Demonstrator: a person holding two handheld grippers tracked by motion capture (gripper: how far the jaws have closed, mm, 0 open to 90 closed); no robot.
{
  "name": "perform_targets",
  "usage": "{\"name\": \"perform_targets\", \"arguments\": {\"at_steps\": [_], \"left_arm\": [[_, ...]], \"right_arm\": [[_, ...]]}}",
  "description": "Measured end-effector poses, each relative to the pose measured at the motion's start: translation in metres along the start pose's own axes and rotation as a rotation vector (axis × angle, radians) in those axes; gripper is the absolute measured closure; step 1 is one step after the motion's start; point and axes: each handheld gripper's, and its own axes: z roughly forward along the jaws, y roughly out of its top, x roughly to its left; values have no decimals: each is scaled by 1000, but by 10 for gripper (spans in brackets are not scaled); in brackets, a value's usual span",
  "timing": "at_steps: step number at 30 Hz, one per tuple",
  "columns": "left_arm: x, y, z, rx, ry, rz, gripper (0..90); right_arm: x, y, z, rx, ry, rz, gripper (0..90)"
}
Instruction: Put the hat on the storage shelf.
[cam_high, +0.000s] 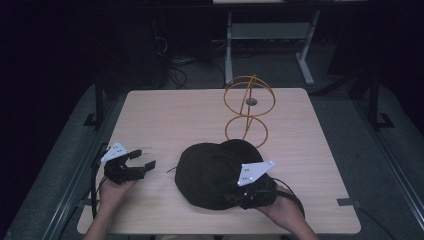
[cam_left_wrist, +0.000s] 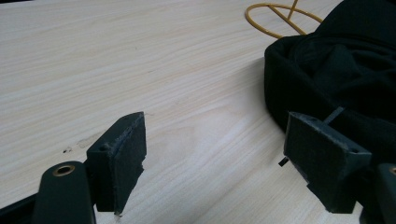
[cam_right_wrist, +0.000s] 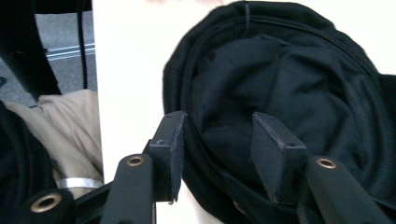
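A black cap (cam_high: 210, 172) lies upside down on the near middle of the wooden table (cam_high: 165, 115), its hollow facing up (cam_right_wrist: 289, 79). My right gripper (cam_high: 234, 194) is at the cap's near right rim. In the right gripper view its jaws (cam_right_wrist: 219, 130) straddle the rim, one outside and one inside the hollow, with a gap still around the fabric. My left gripper (cam_high: 144, 158) rests open over bare wood to the left of the cap, holding nothing. In the left gripper view (cam_left_wrist: 217, 140) the cap's side (cam_left_wrist: 345, 70) lies just past the right-hand jaw.
A yellow wire stand (cam_high: 248, 107) of rings stands upright just behind the cap; its base ring (cam_left_wrist: 280, 18) lies on the wood. The table's near edge runs close under both hands. Desk legs and cables stand on the floor beyond the table.
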Motion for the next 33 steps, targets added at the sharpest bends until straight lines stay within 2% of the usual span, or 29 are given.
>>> {"name": "perform_targets", "arguments": {"at_steps": [2,9,16,18,19,22,33], "left_arm": [[0,0,0,-4,-2,1,210],[0,0,0,-3,-2,6,210],[0,0,1,-3,-3,1,210],[-1,0,1,-3,-5,-1,210],[-1,0,1,0,-7,2,210],[-1,1,1,0,-7,3,210],[-2,0,2,7,-10,12,210]], "right_arm": [[3,4,6,9,21,-16,590],[7,10,23,53,34,-61,650],[9,12,42,99,57,-64,661],[10,12,44,109,57,-74,662],[13,12,49,131,52,-97,666],[13,12,54,146,44,-104,677],[14,11,65,186,18,-97,690]]}}
